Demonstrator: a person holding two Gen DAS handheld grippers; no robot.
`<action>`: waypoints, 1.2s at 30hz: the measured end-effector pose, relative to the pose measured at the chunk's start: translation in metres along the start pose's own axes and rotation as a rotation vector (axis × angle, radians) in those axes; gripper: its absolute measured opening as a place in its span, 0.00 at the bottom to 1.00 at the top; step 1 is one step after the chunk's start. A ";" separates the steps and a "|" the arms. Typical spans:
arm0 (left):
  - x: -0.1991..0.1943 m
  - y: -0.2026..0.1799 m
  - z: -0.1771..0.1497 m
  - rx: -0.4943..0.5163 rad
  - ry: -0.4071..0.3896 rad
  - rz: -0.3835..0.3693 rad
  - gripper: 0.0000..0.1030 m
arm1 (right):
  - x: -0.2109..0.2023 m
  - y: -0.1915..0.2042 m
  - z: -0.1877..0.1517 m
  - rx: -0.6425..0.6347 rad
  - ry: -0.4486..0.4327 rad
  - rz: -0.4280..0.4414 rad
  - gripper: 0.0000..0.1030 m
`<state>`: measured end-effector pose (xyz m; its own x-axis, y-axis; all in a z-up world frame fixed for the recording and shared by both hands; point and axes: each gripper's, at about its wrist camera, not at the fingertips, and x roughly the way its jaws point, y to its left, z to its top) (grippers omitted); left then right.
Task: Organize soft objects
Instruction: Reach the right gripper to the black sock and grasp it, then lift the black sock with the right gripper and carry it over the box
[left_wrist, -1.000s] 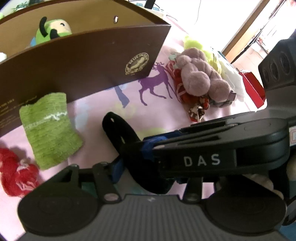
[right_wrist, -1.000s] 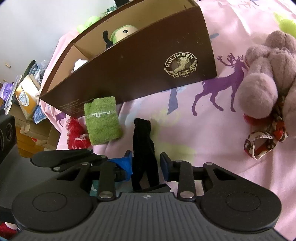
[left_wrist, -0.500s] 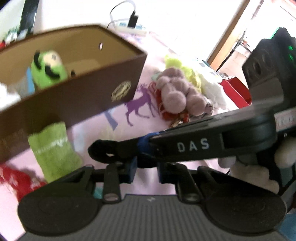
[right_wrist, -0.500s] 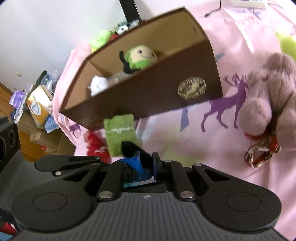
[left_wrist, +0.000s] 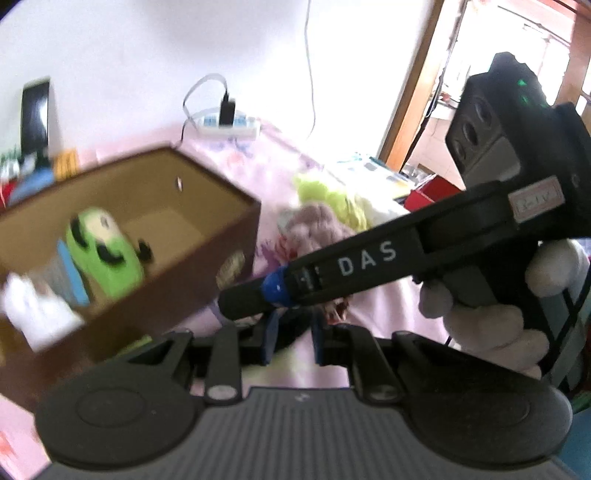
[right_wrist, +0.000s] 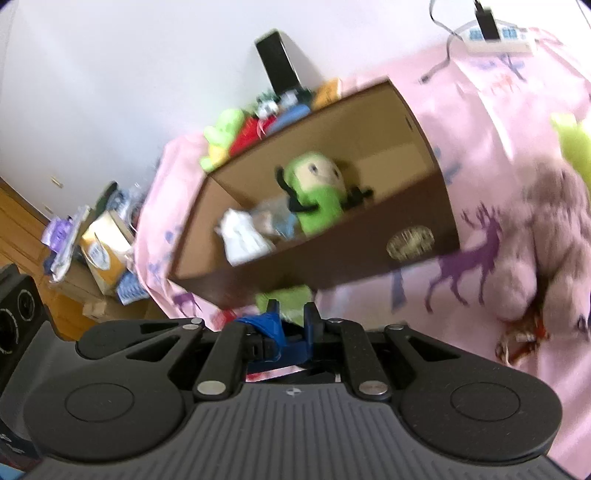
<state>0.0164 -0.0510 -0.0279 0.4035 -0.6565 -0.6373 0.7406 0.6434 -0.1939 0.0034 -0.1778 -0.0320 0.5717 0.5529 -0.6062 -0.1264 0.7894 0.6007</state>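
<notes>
Both tools are off the pink deer-print bed sheet (right_wrist: 480, 129), the views motion-blurred. The left hand-held gripper (left_wrist: 291, 330) has just been closing; its blue pads now pinch dark fabric low at 6 o'clock in its own view. The right hand-held gripper (right_wrist: 291, 315) is pressed together on the same long black soft cloth piece (left_wrist: 240, 304), whose free end pokes past its blue tip in the left view. The open brown cardboard box (left_wrist: 207, 258) sits at 9 to 10 o'clock there, with a green plush doll (left_wrist: 103, 254) inside and a mauve plush toy (left_wrist: 317, 225) on the sheet at 1 o'clock. A green towel square (right_wrist: 284, 295) lies just before the box wall. The step looks like lift-and-carry. The next move likely needs both hands level over the box rim, clearing the near wall, then a joint release.
</notes>
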 end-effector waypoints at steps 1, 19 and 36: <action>-0.005 0.002 0.005 0.019 -0.015 0.004 0.11 | -0.002 0.004 0.005 -0.008 -0.014 0.009 0.00; 0.008 0.032 -0.013 0.078 0.074 -0.023 0.51 | 0.026 -0.015 0.022 0.022 0.055 -0.097 0.04; 0.097 0.035 -0.048 0.074 0.308 0.012 0.55 | 0.054 -0.055 -0.028 0.206 0.211 -0.303 0.07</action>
<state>0.0553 -0.0729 -0.1325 0.2386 -0.4916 -0.8375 0.7784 0.6125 -0.1378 0.0184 -0.1838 -0.1119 0.3770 0.3637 -0.8518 0.1985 0.8666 0.4579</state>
